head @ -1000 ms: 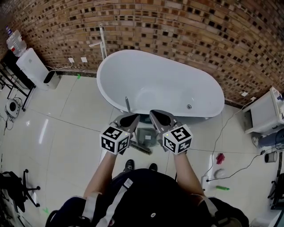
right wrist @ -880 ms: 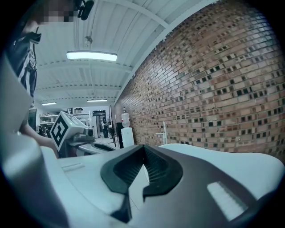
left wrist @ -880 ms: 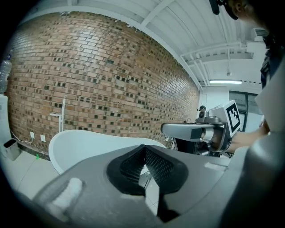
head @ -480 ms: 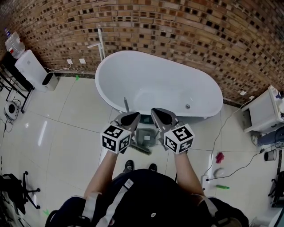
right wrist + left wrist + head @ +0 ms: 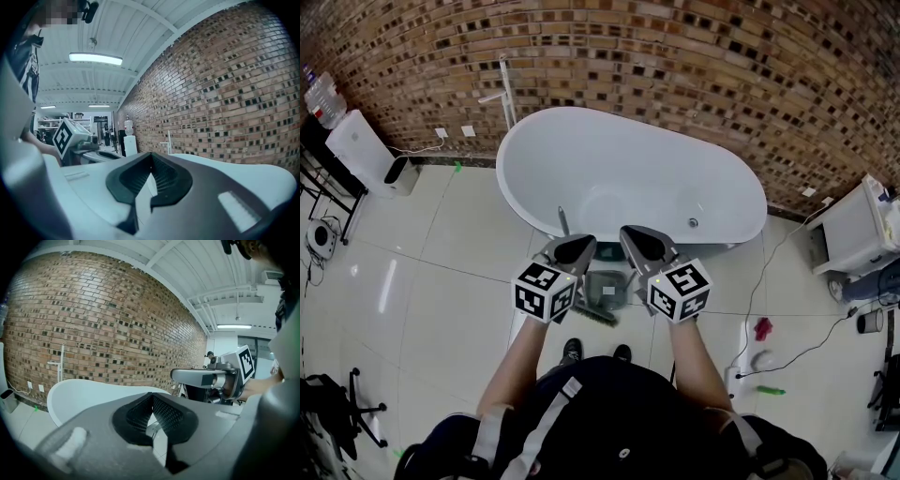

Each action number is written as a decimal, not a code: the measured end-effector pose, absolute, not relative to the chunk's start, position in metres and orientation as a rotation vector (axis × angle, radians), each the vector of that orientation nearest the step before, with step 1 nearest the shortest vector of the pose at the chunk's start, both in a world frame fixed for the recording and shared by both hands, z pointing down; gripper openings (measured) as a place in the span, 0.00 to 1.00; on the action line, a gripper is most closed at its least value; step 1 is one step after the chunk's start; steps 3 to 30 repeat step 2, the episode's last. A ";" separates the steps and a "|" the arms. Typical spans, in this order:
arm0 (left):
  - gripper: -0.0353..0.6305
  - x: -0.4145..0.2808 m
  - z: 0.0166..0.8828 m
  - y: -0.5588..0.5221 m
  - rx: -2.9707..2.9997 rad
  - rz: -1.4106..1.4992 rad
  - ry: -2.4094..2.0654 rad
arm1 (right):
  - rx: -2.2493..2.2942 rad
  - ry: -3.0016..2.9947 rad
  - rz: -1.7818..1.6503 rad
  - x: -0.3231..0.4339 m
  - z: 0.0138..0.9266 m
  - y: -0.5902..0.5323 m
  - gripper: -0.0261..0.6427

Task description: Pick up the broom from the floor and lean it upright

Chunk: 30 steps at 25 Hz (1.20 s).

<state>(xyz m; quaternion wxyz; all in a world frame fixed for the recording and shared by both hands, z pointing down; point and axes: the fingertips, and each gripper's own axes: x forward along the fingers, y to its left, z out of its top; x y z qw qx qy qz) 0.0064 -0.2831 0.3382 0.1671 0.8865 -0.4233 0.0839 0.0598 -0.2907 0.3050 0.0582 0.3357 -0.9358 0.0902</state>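
Head view: the broom [image 5: 602, 292] lies on the floor just in front of the bathtub [image 5: 628, 169], between the left hand-held gripper [image 5: 579, 247] and the right hand-held gripper [image 5: 636, 240].
Left gripper view: jaws clenched, empty, facing the bathtub.
Right gripper view: jaws clenched, empty.

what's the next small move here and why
Probably just draw both back, clear of the handle. The broom already seems to lean against the bathtub rim, brush head on the floor, and the left hand-held gripper and right hand-held gripper are shut and empty.
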 end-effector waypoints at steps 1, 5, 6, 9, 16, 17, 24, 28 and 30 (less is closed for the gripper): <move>0.06 0.006 0.338 -0.283 2.524 0.240 -1.203 | 1.019 -2.835 0.273 0.060 0.305 -0.291 0.04; 0.06 0.006 0.338 -0.283 2.525 0.242 -1.202 | 1.021 -2.834 0.273 0.060 0.305 -0.291 0.04; 0.06 0.006 0.338 -0.283 2.525 0.242 -1.202 | 1.021 -2.834 0.273 0.060 0.305 -0.291 0.04; 0.06 0.006 0.338 -0.283 2.525 0.242 -1.202 | 1.021 -2.834 0.273 0.060 0.305 -0.291 0.04; 0.06 0.006 0.338 -0.283 2.525 0.242 -1.202 | 1.021 -2.834 0.273 0.060 0.305 -0.291 0.04; 0.06 0.006 0.338 -0.283 2.525 0.242 -1.202 | 1.021 -2.834 0.273 0.060 0.305 -0.291 0.04; 0.06 0.006 0.338 -0.283 2.525 0.242 -1.202 | 1.021 -2.834 0.273 0.060 0.305 -0.291 0.04; 0.06 0.006 0.338 -0.283 2.525 0.242 -1.202 | 1.021 -2.834 0.273 0.060 0.305 -0.291 0.04; 0.06 0.006 0.338 -0.283 2.525 0.242 -1.202 | 1.021 -2.834 0.273 0.060 0.305 -0.291 0.04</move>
